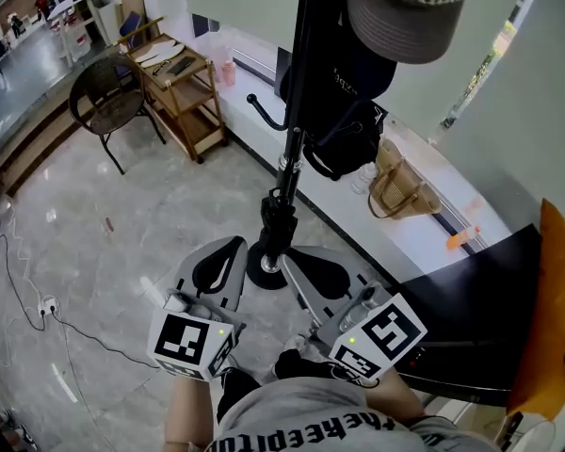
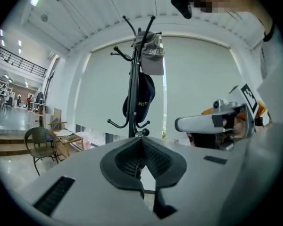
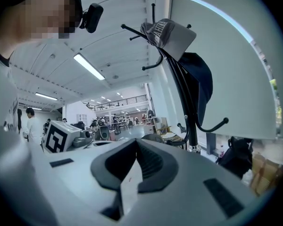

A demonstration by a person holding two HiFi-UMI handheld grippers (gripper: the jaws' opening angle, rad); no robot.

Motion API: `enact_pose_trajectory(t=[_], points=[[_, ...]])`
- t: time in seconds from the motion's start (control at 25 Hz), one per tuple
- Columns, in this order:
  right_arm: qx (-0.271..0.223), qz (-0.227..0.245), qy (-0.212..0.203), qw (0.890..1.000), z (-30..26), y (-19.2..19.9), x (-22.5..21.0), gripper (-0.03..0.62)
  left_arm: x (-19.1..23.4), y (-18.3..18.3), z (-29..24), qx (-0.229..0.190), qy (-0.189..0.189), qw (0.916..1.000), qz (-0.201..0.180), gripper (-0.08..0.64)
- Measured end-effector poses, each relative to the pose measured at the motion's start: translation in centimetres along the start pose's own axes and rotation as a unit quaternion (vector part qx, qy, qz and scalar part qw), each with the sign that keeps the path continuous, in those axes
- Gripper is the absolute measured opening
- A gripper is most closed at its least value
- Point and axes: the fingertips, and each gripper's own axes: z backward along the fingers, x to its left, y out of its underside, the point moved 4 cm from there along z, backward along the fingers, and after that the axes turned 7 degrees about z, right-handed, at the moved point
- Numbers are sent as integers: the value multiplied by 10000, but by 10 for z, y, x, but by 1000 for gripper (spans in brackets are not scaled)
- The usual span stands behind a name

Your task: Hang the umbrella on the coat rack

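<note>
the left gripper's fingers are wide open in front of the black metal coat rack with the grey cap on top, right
Not open: the left gripper view shows the left gripper with its fingers shut together, nothing between them. The black metal coat rack with the grey cap on top does stand ahead.

Premises: a large open-plan commercial hall, of office or showroom type. Evidence: polished stone floor (image 1: 104,243); high ceiling with strip lights (image 3: 88,66); railed mezzanine (image 3: 120,100) over a distant work area with people about; full-height blinds (image 2: 198,88) behind a coat rack (image 1: 297,111); wicker chair (image 1: 108,97) and wooden trolley (image 1: 184,88) near the window.
</note>
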Motion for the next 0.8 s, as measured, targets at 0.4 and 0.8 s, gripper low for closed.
enact_pose_trajectory(t=[0.4,0.8], points=[[-80,82,405,9991,-1,-9,24,12,-2,-12,16,-39,504,9987,-116,15],[-102,162,742,9971,0,-15,46,12,-5,-25,32,174,904,9956,-182,15]])
